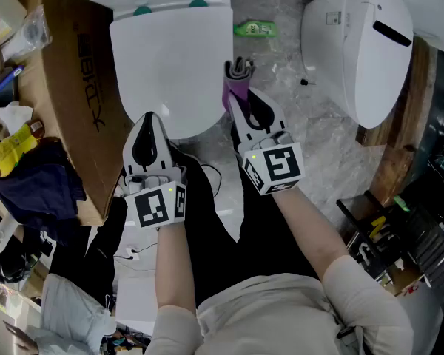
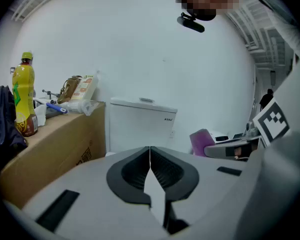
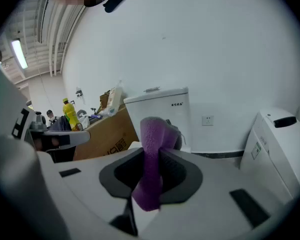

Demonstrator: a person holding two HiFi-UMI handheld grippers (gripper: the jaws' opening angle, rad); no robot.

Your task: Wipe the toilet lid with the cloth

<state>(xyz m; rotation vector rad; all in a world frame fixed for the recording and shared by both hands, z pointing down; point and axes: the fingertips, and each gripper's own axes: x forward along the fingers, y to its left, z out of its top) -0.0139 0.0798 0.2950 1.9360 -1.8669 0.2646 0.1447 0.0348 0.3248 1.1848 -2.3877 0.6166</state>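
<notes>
My right claw [image 3: 151, 159] clamps the purple cloth [image 3: 151, 134], whose length runs along the jaws and pokes past the tips. My left claw [image 2: 150, 149] is closed and empty, with the toilet lid [image 1: 170, 65] just ahead. The lettering on the tank [image 3: 160, 111] is too small to read.

I saw the white toilet lid [image 1: 170, 58] closed, at twelve o'clock from my left gripper [image 1: 149, 120], whose tip overlapped its near edge. My right gripper [image 1: 239, 103], at the lid's four o'clock, held a purple cloth [image 1: 234, 89] just beside the rim. A cardboard box [image 1: 74, 102] stood at the lid's nine o'clock and a second toilet [image 1: 359, 50] at three.
</notes>
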